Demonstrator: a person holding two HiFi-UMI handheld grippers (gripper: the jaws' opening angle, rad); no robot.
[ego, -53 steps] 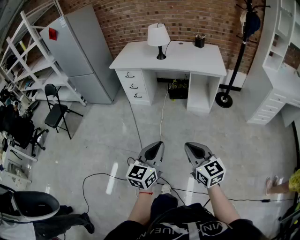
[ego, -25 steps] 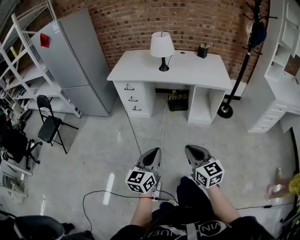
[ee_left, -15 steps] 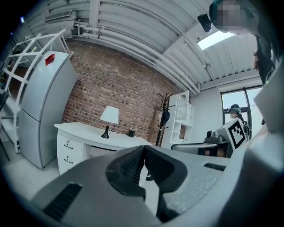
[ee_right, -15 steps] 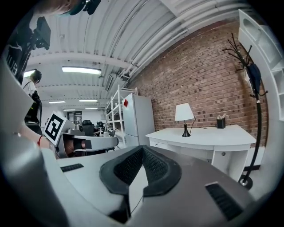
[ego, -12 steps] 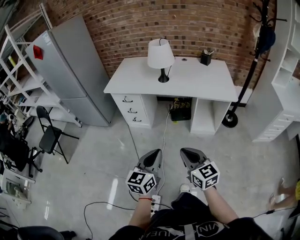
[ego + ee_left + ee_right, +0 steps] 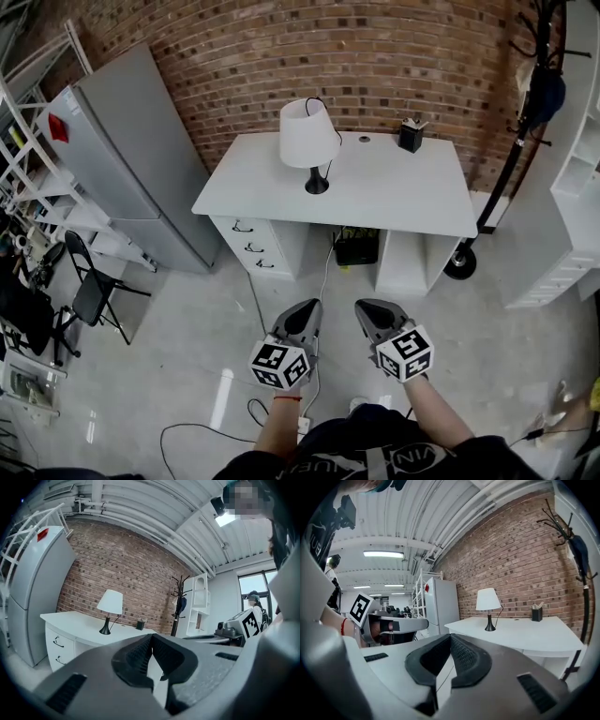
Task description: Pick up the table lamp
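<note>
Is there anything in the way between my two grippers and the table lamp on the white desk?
Nothing visible does. Only bare floor and a thin cable lie between the left gripper, the right gripper and the desk; the table lamp stands clear on top, pen holder well aside.

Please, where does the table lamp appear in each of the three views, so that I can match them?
Head view: lamp at top centre, on the left half of the desk.
Left gripper view: lamp left of centre, on the desk, in front of the brick wall.
Right gripper view: lamp right of centre, on the desk.
Shared landmark: the black pen cup on the desk, to the lamp's right in all three views.
</note>
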